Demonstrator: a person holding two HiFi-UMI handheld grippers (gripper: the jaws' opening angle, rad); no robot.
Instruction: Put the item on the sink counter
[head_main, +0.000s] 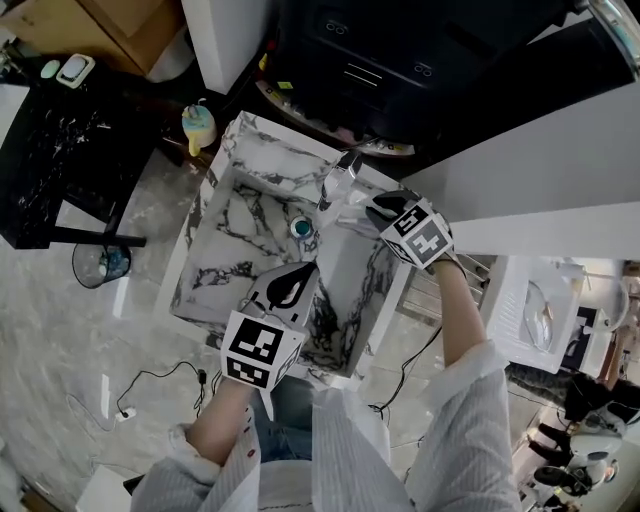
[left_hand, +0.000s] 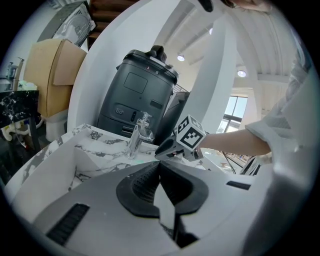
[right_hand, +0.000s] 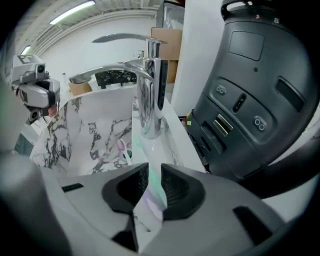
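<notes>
A marble sink (head_main: 215, 190) has a chrome faucet (head_main: 340, 170) (right_hand: 150, 95) on its right counter strip (head_main: 352, 275). My right gripper (head_main: 352, 208) (right_hand: 150, 187) hovers over that strip (right_hand: 167, 135) just in front of the faucet, its jaws shut on a thin pale item (right_hand: 151, 197) tinted green and purple. A pink-and-white toothbrush (right_hand: 121, 147) lies in the basin by the teal drain (head_main: 302, 228). My left gripper (head_main: 290, 285) (left_hand: 160, 167) hangs over the sink's near edge, shut with nothing in it.
A big black appliance (head_main: 400, 60) (right_hand: 255, 100) stands right behind the faucet. A yellow and teal bottle (head_main: 199, 125) sits on the floor by the sink's far corner. A black marble table (head_main: 60, 140), a wire bin (head_main: 103, 262) and floor cables (head_main: 150, 385) lie to the left.
</notes>
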